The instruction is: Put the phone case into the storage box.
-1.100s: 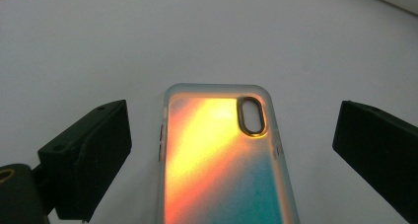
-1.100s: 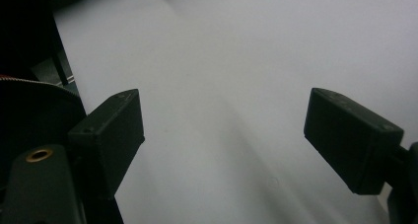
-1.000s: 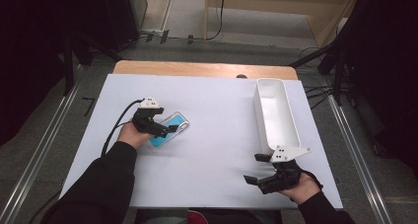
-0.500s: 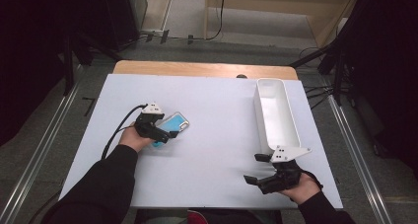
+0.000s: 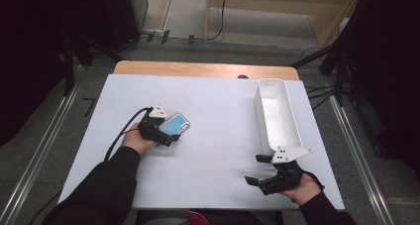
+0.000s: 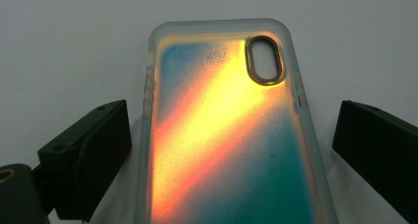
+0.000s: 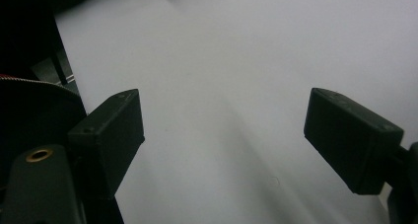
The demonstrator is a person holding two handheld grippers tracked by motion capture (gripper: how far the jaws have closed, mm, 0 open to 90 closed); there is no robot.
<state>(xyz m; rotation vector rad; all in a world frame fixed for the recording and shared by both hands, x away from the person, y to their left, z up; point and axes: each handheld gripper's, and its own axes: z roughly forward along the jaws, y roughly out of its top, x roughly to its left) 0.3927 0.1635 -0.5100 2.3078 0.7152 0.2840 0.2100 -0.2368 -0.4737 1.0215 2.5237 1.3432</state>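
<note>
White sheeting covered the table (image 5: 213, 111), with a strip of bare wood showing along its far edge and grey floor all around it. On the left half of the sheet lay a phone case (image 5: 173, 127), a clear-rimmed shell tinted teal with an orange-yellow band running diagonally across it, its oval camera cutout at the far end. In the left gripper view the phone case (image 6: 231, 135) lay flat on the white surface, reaching up between the two black jaws, which stood apart with a gap on each side of the rim, so neither pad pressed on it. The left gripper (image 5: 166, 136), held in the person's left hand with its cable trailing back along the dark sleeve, sat low over the near end of the case, released around it rather than clamped.

Along the right side of the table stood a long white tray (image 5: 277, 113), narrow and deep, running from the far edge toward the person. Just beyond its near end, the right gripper (image 5: 257, 170) rested in the person's right hand near the front edge of the sheet, its grey three-cornered plate on top. Seen in the right gripper view, the right gripper (image 7: 224, 140) had its jaws spread wide with bare white surface between them, grasping nothing. It was well apart from the case.
</note>
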